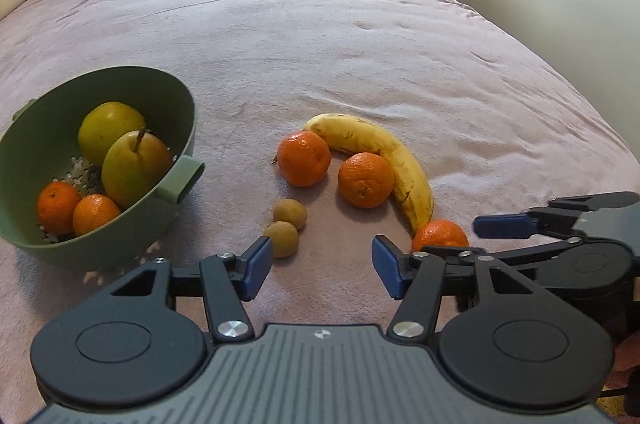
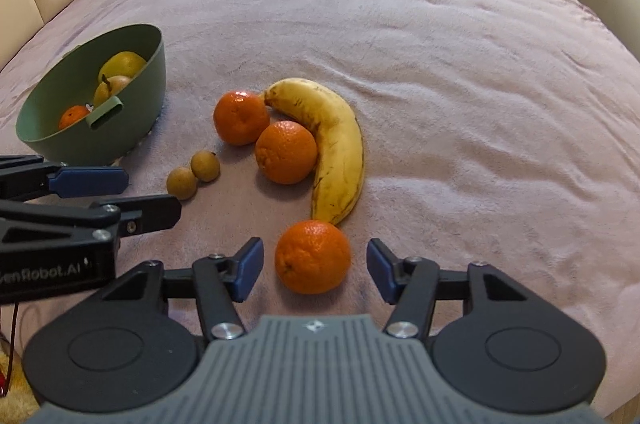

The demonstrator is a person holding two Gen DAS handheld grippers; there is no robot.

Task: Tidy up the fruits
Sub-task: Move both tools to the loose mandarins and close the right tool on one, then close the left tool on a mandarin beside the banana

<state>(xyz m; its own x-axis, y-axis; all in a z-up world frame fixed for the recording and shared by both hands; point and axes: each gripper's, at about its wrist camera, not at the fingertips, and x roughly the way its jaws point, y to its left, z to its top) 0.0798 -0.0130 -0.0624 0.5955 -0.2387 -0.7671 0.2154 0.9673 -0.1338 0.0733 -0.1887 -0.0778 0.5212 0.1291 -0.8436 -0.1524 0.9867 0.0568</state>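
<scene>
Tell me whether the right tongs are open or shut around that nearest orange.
Open. The right tongs stand spread, one blue pad on each side of the nearest orange, with visible gaps between pads and fruit; nothing is gripped yet.

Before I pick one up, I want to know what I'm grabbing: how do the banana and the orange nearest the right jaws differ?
The banana is long, curved and yellow with dark freckles; the nearest orange is round and plain orange. The banana lies further out, against another orange; the nearest orange sits between the open jaws of the right gripper, just off the banana's tip. Both lie on the blanket, outside the bowl.
</scene>
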